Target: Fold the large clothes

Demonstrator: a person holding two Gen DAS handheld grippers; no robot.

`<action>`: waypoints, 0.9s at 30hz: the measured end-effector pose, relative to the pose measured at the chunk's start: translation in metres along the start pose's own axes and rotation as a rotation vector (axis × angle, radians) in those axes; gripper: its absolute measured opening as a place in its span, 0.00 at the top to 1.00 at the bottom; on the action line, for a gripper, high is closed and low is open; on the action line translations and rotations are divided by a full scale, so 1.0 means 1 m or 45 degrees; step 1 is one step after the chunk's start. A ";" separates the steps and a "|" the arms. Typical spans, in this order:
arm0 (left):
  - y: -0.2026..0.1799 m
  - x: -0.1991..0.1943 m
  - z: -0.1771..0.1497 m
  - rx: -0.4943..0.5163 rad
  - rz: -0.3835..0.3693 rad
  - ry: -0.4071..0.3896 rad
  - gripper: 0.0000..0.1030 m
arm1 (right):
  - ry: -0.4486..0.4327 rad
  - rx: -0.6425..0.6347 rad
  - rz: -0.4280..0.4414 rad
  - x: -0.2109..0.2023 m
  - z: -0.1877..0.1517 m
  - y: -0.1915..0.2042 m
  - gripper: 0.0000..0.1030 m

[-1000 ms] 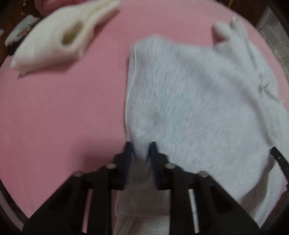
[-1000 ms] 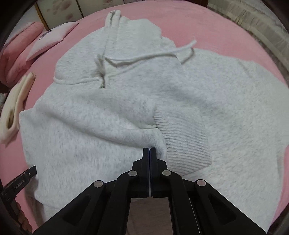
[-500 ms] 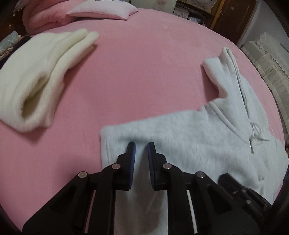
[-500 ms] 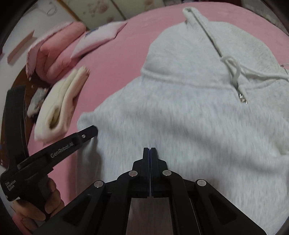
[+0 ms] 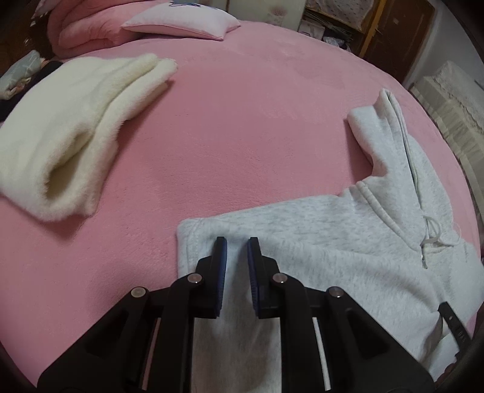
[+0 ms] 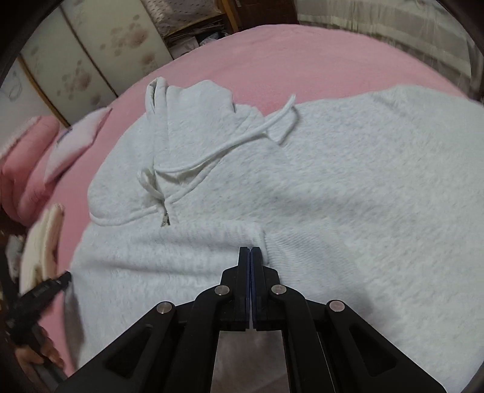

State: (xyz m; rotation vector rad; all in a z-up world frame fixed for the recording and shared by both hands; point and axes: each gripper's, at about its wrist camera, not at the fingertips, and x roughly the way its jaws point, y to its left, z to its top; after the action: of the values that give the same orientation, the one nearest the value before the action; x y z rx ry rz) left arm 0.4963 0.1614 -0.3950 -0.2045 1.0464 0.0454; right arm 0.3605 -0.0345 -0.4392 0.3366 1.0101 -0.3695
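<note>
A light grey hoodie [image 5: 348,241] lies flat on the pink bed, hood [image 5: 390,127] pointing away, drawstrings loose. In the right wrist view the hoodie [image 6: 348,187] fills the frame, one sleeve folded across the chest with its ribbed cuff [image 6: 211,238] at my fingertips. My left gripper [image 5: 237,241] is slightly open over the hoodie's left shoulder corner, holding nothing. My right gripper [image 6: 249,249] is shut, its tips at the cuff's edge; no cloth shows between the pads. The left gripper [image 6: 45,290] shows at the left edge of the right wrist view.
A folded cream fleece garment [image 5: 66,136] lies on the bed to the left. A pink pillow [image 5: 181,21] and a folded pink quilt [image 5: 87,30] are at the far side. The pink bedcover [image 5: 242,121] stretches between. Wooden furniture [image 5: 393,36] stands beyond.
The left gripper moved from the hoodie's side edge up to its shoulder corner. The right gripper's view swung back over the chest, and the folded sleeve's cuff is again at its tips.
</note>
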 end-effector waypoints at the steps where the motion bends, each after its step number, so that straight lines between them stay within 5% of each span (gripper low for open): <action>1: 0.002 -0.005 -0.001 -0.021 0.002 0.000 0.88 | -0.011 -0.016 -0.060 -0.006 0.003 -0.006 1.00; 3: 0.006 -0.015 -0.002 -0.055 0.023 0.026 0.88 | 0.006 0.035 -0.022 -0.025 0.006 -0.026 1.00; 9: 0.010 -0.053 -0.031 -0.109 0.115 0.314 0.86 | 0.194 0.203 0.159 -0.065 -0.004 -0.037 0.99; 11: 0.005 -0.064 -0.041 -0.093 0.150 0.359 0.78 | 0.247 0.213 0.171 -0.082 -0.013 -0.036 0.88; 14: -0.005 -0.083 -0.070 -0.097 0.173 0.428 0.39 | 0.298 0.237 0.211 -0.098 -0.029 -0.042 0.62; 15: -0.009 -0.087 -0.077 -0.101 0.166 0.437 0.34 | 0.309 0.235 0.218 -0.104 -0.035 -0.045 0.60; 17: -0.025 -0.094 -0.095 -0.078 0.161 0.482 0.34 | 0.325 0.215 0.233 -0.107 -0.044 -0.051 0.54; 21: -0.073 -0.103 -0.124 0.006 0.164 0.567 0.34 | 0.349 0.213 0.271 -0.112 -0.061 -0.074 0.24; 27: -0.179 -0.124 -0.168 0.155 0.205 0.579 0.27 | 0.421 0.219 0.313 -0.115 -0.071 -0.135 0.16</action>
State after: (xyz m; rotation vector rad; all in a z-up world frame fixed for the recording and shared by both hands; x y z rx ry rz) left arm 0.3146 -0.0387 -0.3432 -0.0168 1.5128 0.0825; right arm 0.1909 -0.1073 -0.3880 0.6869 1.2465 -0.1796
